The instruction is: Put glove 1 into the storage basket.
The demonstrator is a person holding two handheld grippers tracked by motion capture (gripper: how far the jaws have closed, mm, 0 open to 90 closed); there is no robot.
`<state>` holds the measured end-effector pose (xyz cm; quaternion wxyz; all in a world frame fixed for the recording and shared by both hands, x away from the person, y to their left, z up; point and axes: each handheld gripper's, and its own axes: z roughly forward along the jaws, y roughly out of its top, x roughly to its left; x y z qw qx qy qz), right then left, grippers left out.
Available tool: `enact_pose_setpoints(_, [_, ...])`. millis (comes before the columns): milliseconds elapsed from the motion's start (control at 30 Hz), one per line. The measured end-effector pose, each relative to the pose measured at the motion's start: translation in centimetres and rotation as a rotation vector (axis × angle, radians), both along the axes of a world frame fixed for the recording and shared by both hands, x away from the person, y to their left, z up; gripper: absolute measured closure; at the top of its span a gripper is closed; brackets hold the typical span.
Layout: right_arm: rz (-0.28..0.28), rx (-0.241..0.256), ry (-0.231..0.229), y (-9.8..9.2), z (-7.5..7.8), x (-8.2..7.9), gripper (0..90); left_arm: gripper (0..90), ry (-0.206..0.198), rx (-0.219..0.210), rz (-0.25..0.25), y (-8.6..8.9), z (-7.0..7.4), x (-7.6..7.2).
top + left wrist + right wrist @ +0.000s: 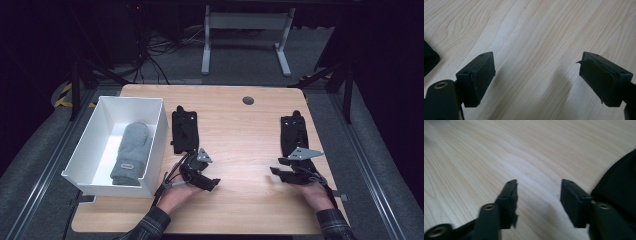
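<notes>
Left hand (176, 196): nearest to us, at the near table edge; we hold the left gripper (212, 183) with it, tips aimed right across the table (250, 135).
Left gripper fingers (477, 81): we see them spread wide, nothing between, bare wood under the gap. Pad on the other finger is peeling at its top edge.
Black holder, left (184, 131): flat on the wood just beyond our left gripper's body, behind and to the side of its fingertips. Its corner shows at the edge of the left gripper view, outside the fingers.
Right hand (315, 192): near edge too, well apart from the left.
Right gripper (274, 172): we have it low over the wood, tips aimed left, toward the other gripper.
Right gripper fingers (510, 200): apart, narrower gap than the left pair, nothing clamped.
Black holder, right (294, 134): just beyond the right gripper's body; a dark shape sits outside one finger in the right gripper view.
White bin (157, 131): well to the side of our left fingertips, past the holder.
Grey mitten (132, 152): flat inside the bin, cuff toward us, away from both finger pairs.
</notes>
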<state>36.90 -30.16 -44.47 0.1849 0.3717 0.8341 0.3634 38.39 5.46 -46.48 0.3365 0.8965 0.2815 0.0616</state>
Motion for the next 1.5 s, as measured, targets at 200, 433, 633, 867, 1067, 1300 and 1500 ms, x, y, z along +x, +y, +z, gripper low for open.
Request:
enact_pose_setpoints(200, [-0.062,0.003,-0.025,-1.5,2.0,2.0,89.1,7.9,-0.049,0.016,-0.023,0.0,-0.5,-0.2])
enact_pose_setpoints(433, [-0.13,0.016,0.001,-3.8,1.9,4.0,90.0,0.1,-0.084,-0.02,-0.065,0.3,-1.2,-0.3])
enact_pose_setpoints(633, [-0.153,-0.008,0.015,-4.6,1.2,4.9,90.0,0.1,-0.083,-0.022,-0.072,0.4,-1.2,-0.3])
enact_pose_setpoints(867, [-0.16,-0.072,0.065,-4.5,-0.6,6.0,90.0,0.2,-0.083,-0.022,-0.071,0.4,-1.2,-0.3])
enact_pose_setpoints(1067, [-0.14,-0.053,0.078,-4.4,-0.6,5.7,90.0,0.2,-0.083,-0.022,-0.072,0.4,-1.2,-0.3])
enact_pose_setpoints(1300, [-0.073,-0.04,0.103,-3.7,-0.6,4.3,90.0,0.3,-0.083,-0.022,-0.071,0.4,-1.2,-0.3])
enact_pose_setpoints(1500, [-0.015,-0.056,0.115,-2.5,-0.5,2.5,90.0,0.2,-0.082,-0.023,-0.07,0.4,-1.2,-0.3])
